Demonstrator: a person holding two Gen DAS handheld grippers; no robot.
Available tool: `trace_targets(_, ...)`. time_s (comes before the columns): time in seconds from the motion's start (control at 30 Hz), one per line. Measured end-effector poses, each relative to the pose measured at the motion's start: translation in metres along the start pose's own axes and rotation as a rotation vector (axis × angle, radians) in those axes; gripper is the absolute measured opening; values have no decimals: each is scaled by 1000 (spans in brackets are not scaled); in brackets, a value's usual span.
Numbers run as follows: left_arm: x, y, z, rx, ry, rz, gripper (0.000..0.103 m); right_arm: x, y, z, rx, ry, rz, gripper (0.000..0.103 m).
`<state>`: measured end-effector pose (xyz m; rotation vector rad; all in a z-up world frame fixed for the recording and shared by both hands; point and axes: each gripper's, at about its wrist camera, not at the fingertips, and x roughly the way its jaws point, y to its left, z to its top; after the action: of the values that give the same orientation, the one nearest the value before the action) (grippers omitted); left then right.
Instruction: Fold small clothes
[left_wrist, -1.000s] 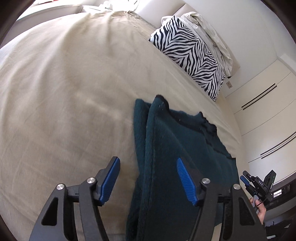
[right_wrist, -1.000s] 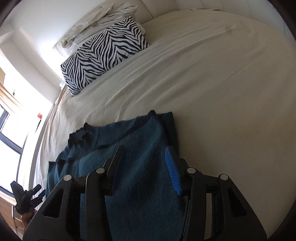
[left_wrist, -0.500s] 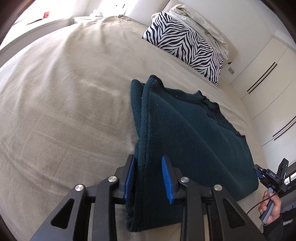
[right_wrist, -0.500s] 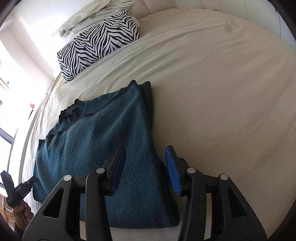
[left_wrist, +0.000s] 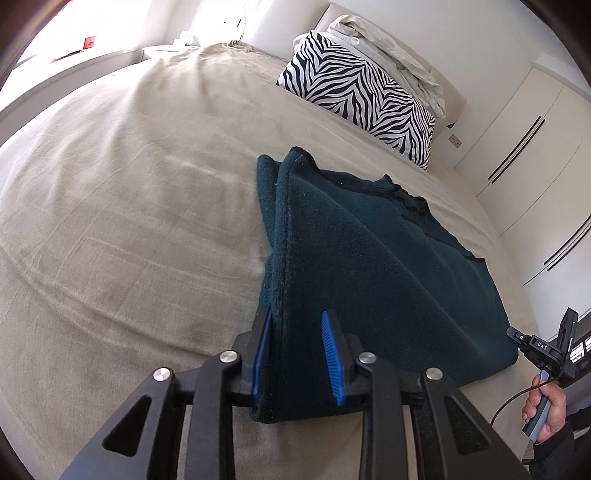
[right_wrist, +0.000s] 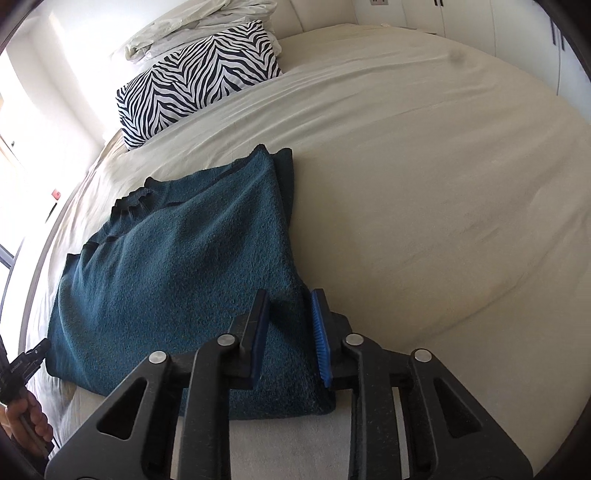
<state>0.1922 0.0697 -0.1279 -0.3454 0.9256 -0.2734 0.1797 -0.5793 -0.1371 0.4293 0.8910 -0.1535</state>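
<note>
1. Since a second ago both hand-held grippers have drawn back toward the near edge of the bed (left_wrist: 110, 206), so that the whole teal sweater (left_wrist: 369, 266) now shows ahead of them instead of only its middle.
2. The sweater lies flat on the bed sheet, sleeves already turned in, collar pointing toward the zebra pillow (left_wrist: 362, 92) and hem nearest the cameras; it sits well apart from the pillow, which leaves room to fold it upward.
3. The left hand-held gripper (left_wrist: 297, 354) straddles the left hem corner, where the folded layers stack into a thick edge. Its jaws are closing, with the cloth between the blue pads.
4. The right hand-held gripper (right_wrist: 290, 339) stands at the right hem corner, its jaws likewise closing around the knit between them.
5. One hand-held gripper at each hem corner suggests the hem is to be lifted evenly and carried toward the collar.
6. In the right wrist view a hand (right_wrist: 26, 421) grips the other handle at the lower left.
</note>
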Motion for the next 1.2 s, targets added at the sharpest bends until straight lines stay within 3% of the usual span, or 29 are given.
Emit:
trace_targets(0.13,-1,5,-3,-2,-4,8,9,-3,2,-2,-16,-9,-12,10)
trace_targets(0.2,-2,5,-5,6,-9,10,8,-4,4,-3,-29,-15,-22,9)
trace_targets(0.63,-8,25,-26,-51,-11,7,7,-10,2,-11,-50,-17,-45,5)
trace_targets(1.2,-6,23,-30,-28,-6,25,7,3,-11,-19,-4,4,5,5)
